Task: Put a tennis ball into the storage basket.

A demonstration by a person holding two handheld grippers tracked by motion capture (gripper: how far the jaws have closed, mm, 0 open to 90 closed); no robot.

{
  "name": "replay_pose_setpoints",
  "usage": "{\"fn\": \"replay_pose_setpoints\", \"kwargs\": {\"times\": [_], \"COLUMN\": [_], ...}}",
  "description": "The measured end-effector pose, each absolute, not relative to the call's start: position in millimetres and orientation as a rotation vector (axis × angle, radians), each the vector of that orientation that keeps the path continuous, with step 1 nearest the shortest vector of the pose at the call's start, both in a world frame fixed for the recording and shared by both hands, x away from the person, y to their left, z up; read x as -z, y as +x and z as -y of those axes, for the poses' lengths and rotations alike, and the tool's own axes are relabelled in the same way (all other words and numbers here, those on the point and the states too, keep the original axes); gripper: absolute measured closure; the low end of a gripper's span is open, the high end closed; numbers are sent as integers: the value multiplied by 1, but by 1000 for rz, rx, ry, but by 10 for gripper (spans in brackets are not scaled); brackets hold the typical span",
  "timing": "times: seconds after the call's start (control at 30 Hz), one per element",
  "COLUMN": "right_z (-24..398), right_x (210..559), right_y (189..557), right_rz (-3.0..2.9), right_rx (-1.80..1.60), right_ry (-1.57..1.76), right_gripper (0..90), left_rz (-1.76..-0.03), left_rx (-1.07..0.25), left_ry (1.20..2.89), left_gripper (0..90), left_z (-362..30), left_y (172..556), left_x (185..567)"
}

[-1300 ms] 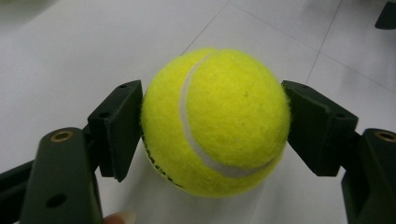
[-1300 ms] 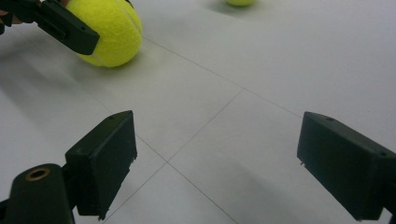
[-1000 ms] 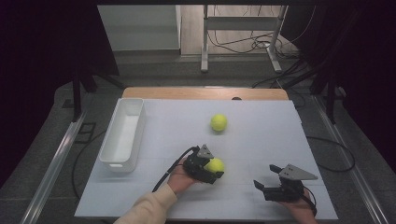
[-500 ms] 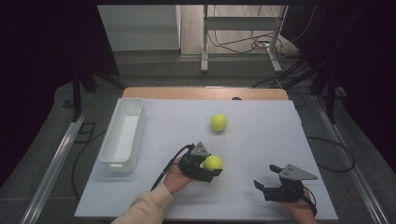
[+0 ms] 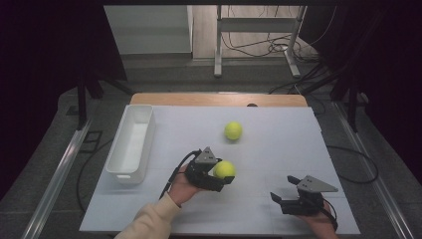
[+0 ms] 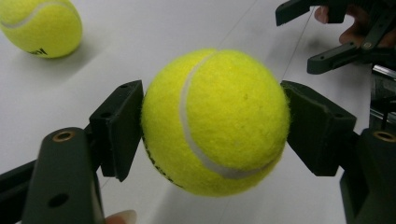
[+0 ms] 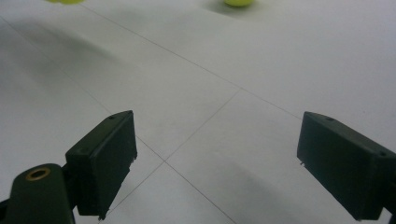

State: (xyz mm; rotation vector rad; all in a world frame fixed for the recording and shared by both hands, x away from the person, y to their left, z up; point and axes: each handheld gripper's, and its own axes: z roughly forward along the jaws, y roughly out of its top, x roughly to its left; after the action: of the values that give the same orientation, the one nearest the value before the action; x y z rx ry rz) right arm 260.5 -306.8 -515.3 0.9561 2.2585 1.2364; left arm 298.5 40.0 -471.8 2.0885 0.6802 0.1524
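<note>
- Two tennis balls: your left gripper (image 5: 219,175) has its jaws closed on the near ball (image 5: 225,169), mid-table; the far ball (image 5: 233,130) lies loose beyond it.
- Your right gripper (image 5: 288,193) waits near right, jaws wide apart, holding nothing.
- One white bin (image 5: 131,143) sits left.

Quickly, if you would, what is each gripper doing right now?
Left gripper: closed on a fuzzy yellow tennis ball.
Right gripper: open, holding nothing.
</note>
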Motion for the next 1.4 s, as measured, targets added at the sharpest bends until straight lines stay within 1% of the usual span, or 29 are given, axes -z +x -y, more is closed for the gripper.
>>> {"fn": "replay_pose_setpoints", "kwargs": {"times": [0.4,0.6,0.73,0.97,1.4], "right_z": [306,306,307,307,307], "right_x": [515,516,515,516,516], "right_y": [260,260,260,261,261], "right_rz": [-2259,-2260,-2259,-2261,-2263], "right_rx": [-1235,-1232,-1231,-1231,-1219], "right_ry": [952,953,957,955,962], "right_gripper": [125,125,125,125,126], "left_rz": [-685,-683,-683,-673,-687], "left_rx": [-151,-174,-135,-170,-225], "left_ry": [2006,1976,1934,1902,1865], "left_gripper": [264,263,263,263,264], "left_z": [-55,-64,-70,-78,-93], "left_y": [296,295,294,290,288], "left_x": [452,442,436,423,411]}}
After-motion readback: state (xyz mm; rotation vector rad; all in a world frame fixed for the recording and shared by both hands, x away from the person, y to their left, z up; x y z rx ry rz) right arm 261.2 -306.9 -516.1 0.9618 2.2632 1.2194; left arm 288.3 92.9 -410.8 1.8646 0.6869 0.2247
